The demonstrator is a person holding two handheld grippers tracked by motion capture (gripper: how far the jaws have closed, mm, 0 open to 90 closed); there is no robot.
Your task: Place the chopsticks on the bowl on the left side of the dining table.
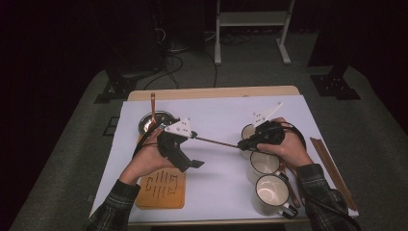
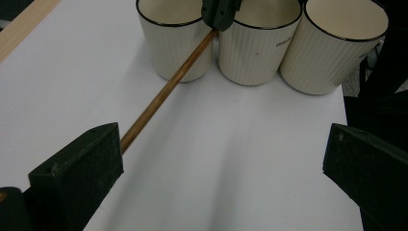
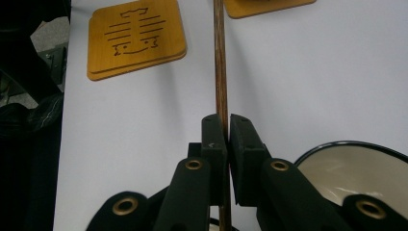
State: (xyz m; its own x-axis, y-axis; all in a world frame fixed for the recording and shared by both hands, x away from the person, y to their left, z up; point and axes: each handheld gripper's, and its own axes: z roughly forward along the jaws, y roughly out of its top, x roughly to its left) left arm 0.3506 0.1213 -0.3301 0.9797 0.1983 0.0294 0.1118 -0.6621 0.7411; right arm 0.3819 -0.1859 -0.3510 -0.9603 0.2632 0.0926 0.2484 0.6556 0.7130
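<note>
Right gripper (image 3: 224, 127) is clamped on one end of the stick (image 3: 220, 67), which spans mid-table toward the left gripper (image 2: 221, 159), whose jaws are wide and empty. Risks: the long free end levers and twists in the pads; the right hand is tight against the mugs (image 2: 250, 43), so a swing could knock one over.

Table (image 1: 211, 92): light wooden top, bare only along the far edge.
Cover: white sheet (image 1: 216, 120) lies over almost the whole top.
Left side: two wooden coasters (image 1: 161, 190), one near, one farther; small metal bowl (image 1: 153, 122) at the far left.
Right side: three cream mugs (image 1: 272, 192) in a touching row; wooden sticks (image 1: 332, 171) along the right edge.
</note>
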